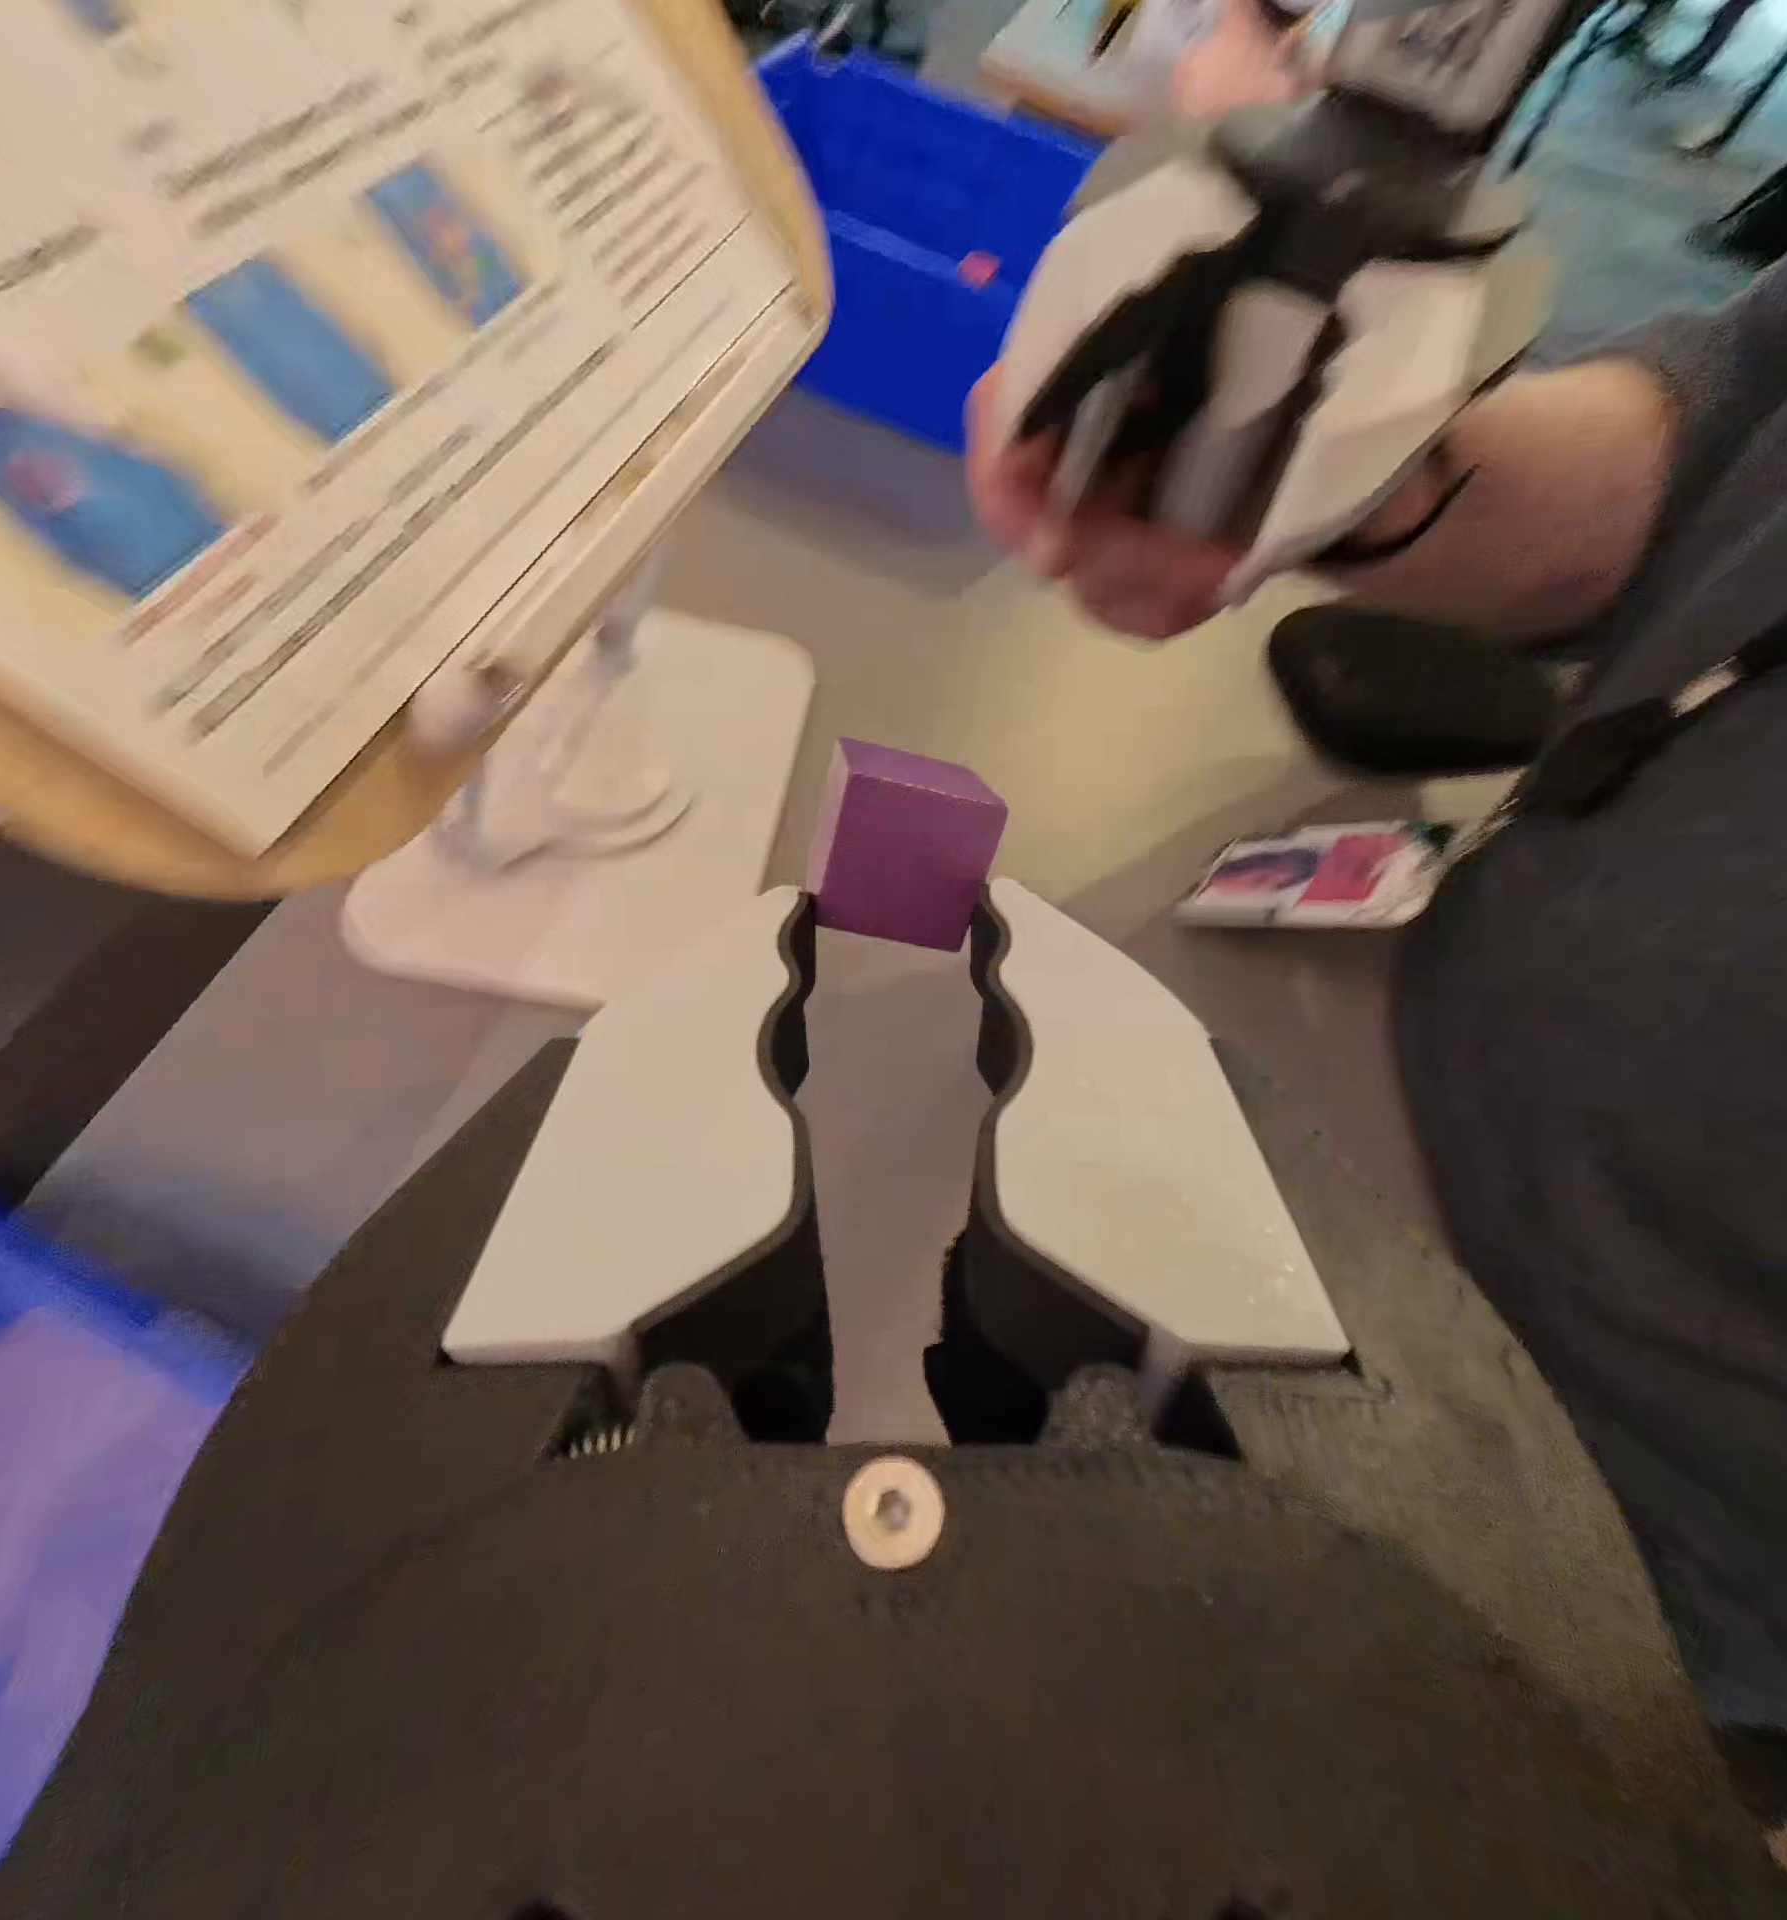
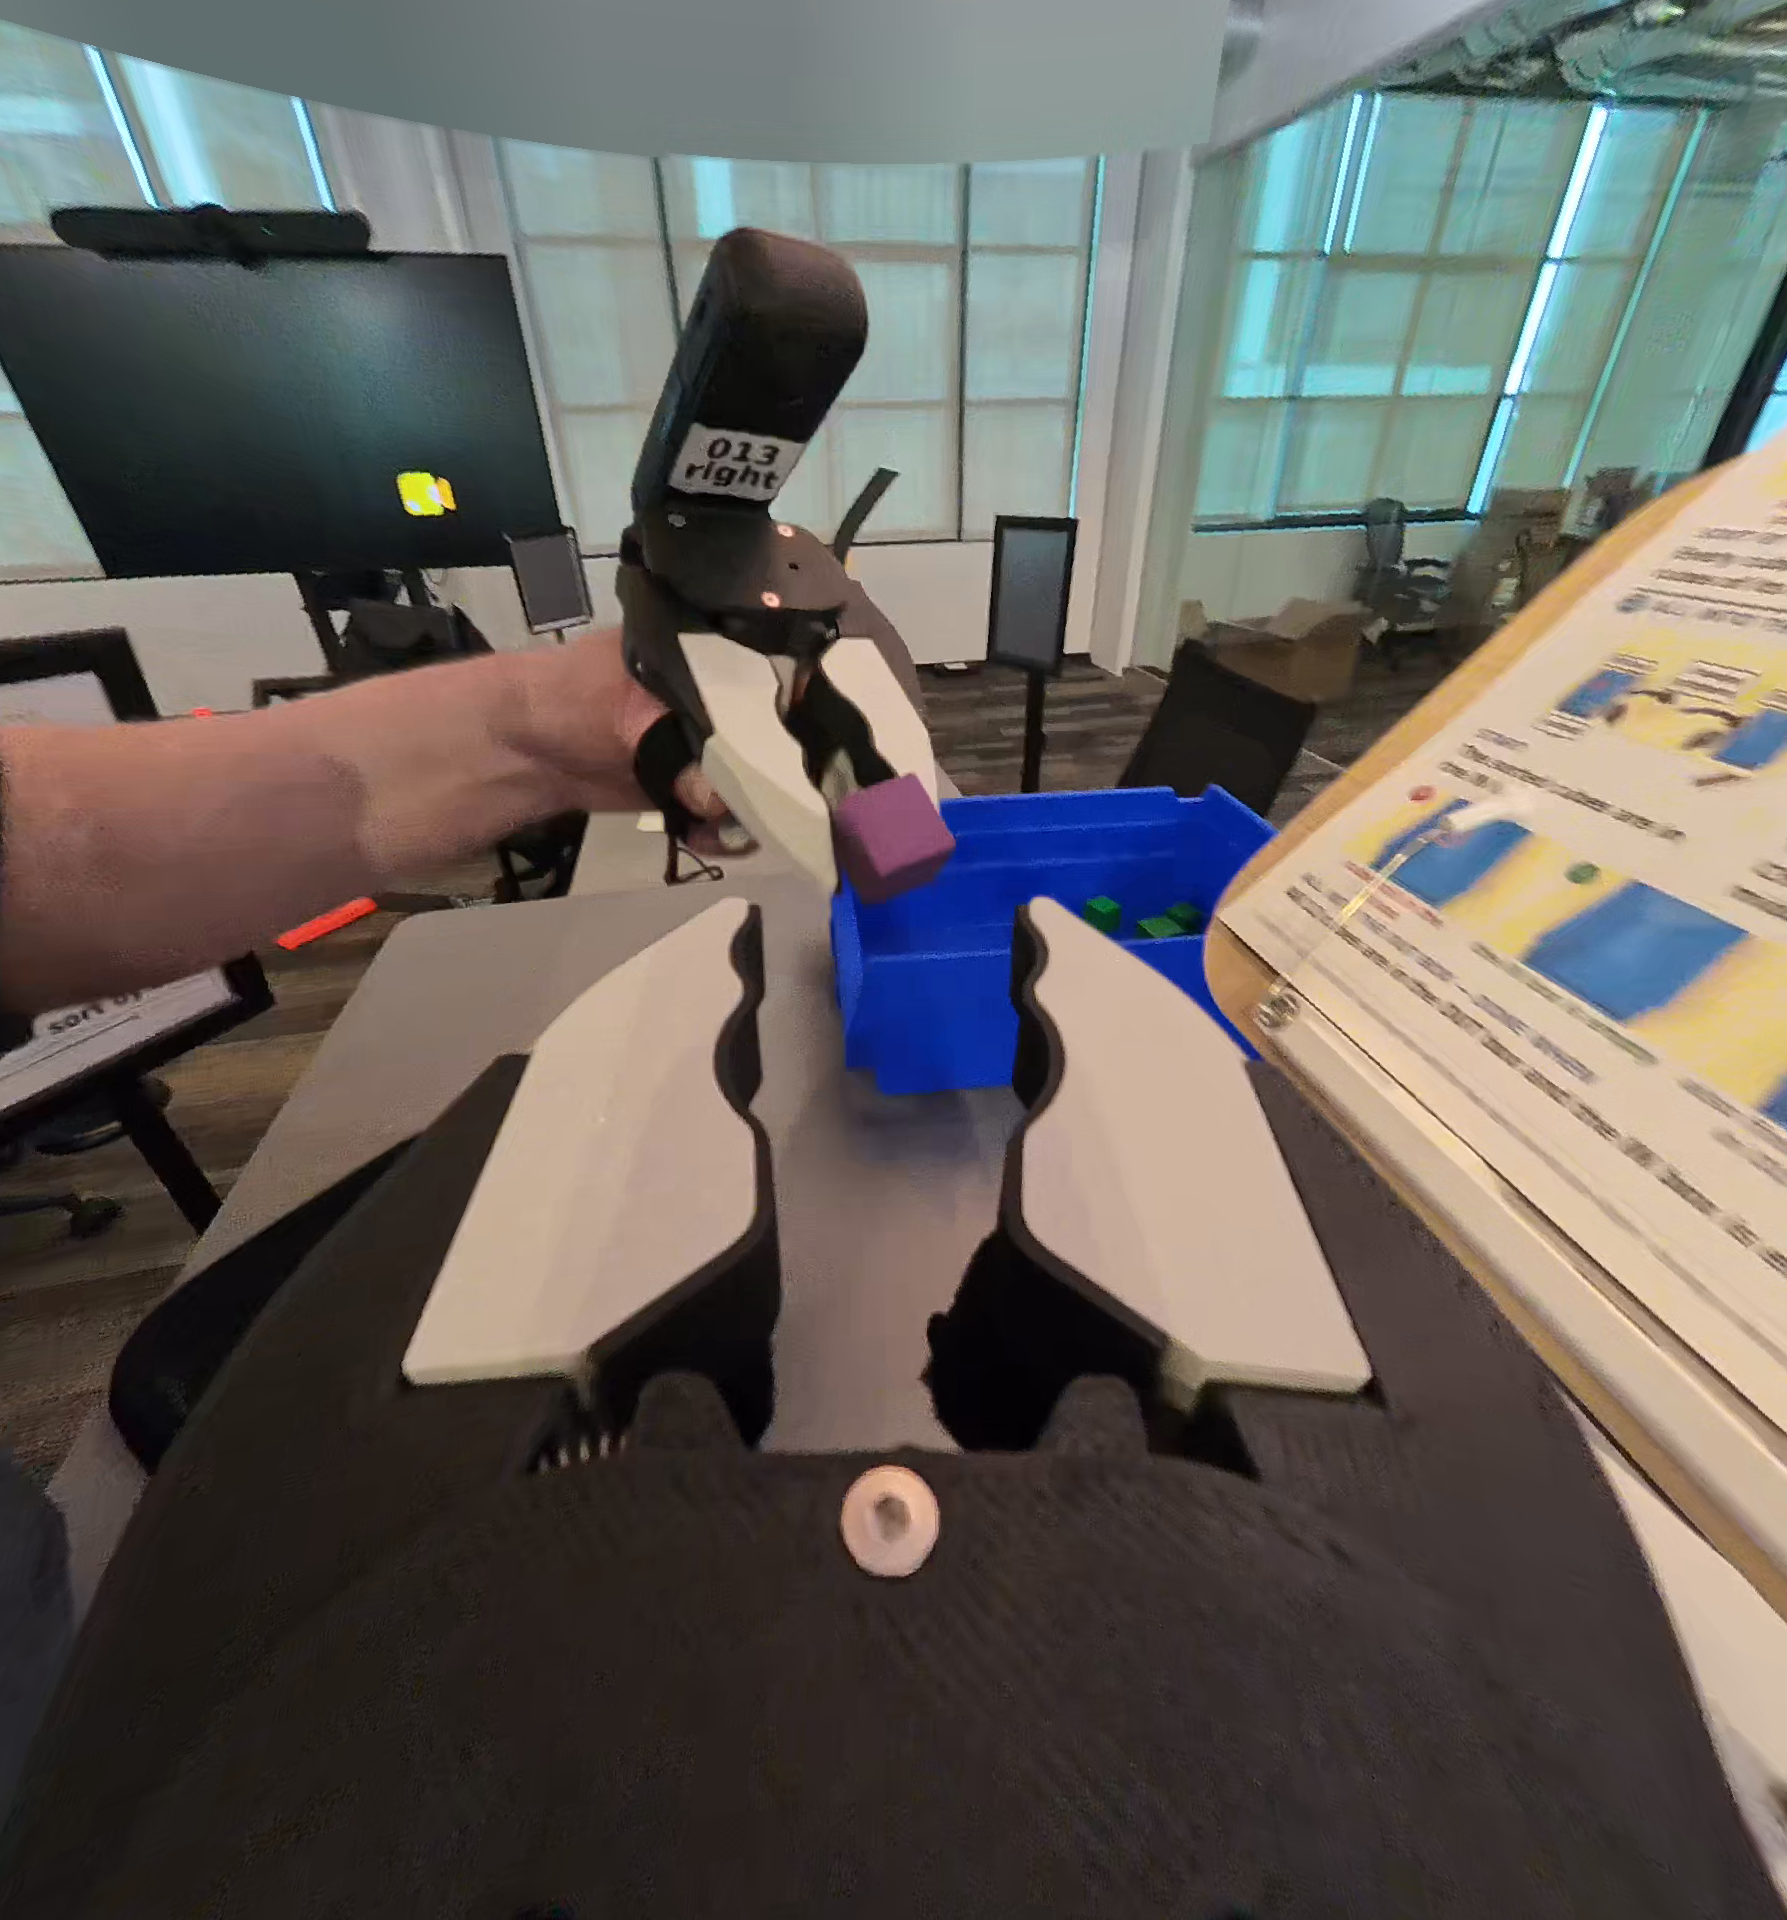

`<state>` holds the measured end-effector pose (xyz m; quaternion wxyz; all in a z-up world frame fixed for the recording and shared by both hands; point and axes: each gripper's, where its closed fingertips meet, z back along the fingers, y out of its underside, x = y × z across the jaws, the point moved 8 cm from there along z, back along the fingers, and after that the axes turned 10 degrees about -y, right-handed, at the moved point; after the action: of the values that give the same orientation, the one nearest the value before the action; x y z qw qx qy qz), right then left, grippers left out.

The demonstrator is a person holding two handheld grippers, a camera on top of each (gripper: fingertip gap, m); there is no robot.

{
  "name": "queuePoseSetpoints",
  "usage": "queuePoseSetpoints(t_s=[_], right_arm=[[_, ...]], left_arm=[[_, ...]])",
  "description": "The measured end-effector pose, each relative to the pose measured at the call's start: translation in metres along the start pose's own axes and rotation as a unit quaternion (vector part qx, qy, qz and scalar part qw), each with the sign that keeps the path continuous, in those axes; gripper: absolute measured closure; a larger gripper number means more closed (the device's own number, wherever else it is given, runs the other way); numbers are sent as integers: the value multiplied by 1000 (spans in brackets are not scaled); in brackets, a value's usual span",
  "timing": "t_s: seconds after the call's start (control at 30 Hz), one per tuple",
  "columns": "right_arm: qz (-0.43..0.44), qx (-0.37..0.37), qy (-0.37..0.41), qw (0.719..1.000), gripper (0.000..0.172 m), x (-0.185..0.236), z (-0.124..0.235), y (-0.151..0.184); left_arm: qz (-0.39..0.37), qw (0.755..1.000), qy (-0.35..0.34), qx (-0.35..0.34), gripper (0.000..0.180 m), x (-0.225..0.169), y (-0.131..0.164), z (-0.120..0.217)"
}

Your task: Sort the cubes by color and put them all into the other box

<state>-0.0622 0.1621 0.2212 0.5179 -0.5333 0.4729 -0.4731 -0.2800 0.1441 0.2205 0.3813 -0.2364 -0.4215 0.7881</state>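
Grey table (image 2: 515,997), blue box (image 2: 930,1018), labelled left hand-held gripper (image 1: 891,914) gripping purple cube (image 1: 904,852)

An open-plan office, judging by the tall grid-paned windows (image 2: 1388,312), large black wall screen (image 2: 245,416) (camera bar on top), black swivel office chair (image 2: 1398,582), brown cardboard boxes (image 2: 1294,644) and grey carpeted floor (image 2: 1107,717).

A white label (image 2: 733,462) with printed characters sits on the left gripper (image 2: 884,831) handle, at 12 o'clock. The instruction sheet (image 2: 1595,935) at 3 o'clock is too blurred to read.
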Motion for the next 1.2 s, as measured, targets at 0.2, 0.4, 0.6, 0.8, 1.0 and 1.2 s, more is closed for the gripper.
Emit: queuePoseSetpoints(t_s=[0.2, 0.4, 0.6, 0.8, 1.0, 1.2], right_arm=[[-18, -21, -40, 999, 126, 4, -9, 1], [-45, -53, -66, 995, 139, 9, 12, 0], [-55, -43, 13, 998, 143, -3, 68, 1], [-47, 25, 247, 968, 143, -53, 213, 23], [-91, 137, 523, 836, 111, -85, 389, 80], [-133, 136, 563, 804, 123, -65, 423, 102]], left_arm=[[5, 991, 105, -76, 152, -45, -28, -36], [20, 980, 171, -101, 152, -60, -41, -58], [21, 978, 177, -106, 179, -60, -47, -70], [33, 981, 160, -104, 180, -50, -42, -61], [43, 984, 146, -89, 180, -46, -34, -59], [56, 985, 142, -76, 180, -46, -26, -62]])
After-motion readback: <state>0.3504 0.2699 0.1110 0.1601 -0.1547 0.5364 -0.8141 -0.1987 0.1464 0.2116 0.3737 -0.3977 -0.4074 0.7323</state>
